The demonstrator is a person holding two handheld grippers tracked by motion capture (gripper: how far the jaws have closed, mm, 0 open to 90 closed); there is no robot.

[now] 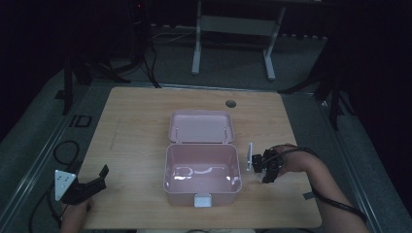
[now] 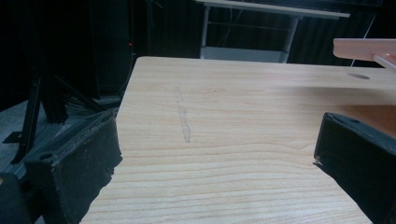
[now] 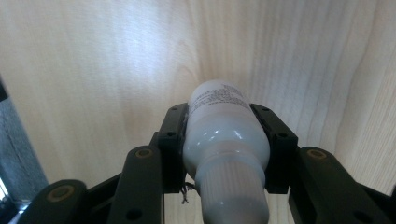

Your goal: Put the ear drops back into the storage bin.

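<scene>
A pink box [image 1: 167,167] stands open in the middle of the wooden table [image 1: 136,121], its lid [image 1: 201,127] laid back behind it and a white latch [image 1: 202,200] at its front. Just right of the box, my right gripper [image 1: 260,166] is shut on a white bottle [image 1: 249,158]. In the right gripper view the bottle [image 3: 224,140] sits between the two pads of the right gripper [image 3: 219,116], ribbed cap toward the camera, above bare wood. My left gripper [image 1: 97,178] rests at the table's front left corner, open, its jaws wide apart in the left gripper view [image 2: 217,144] with nothing between them.
A round cable hole [image 1: 231,103] sits near the table's far edge. Behind the table stands a white frame [image 1: 233,24], with dark stands on both sides. Cables [image 1: 65,150] lie on the floor at the left. An edge of the pink lid [image 2: 364,49] shows at the upper right.
</scene>
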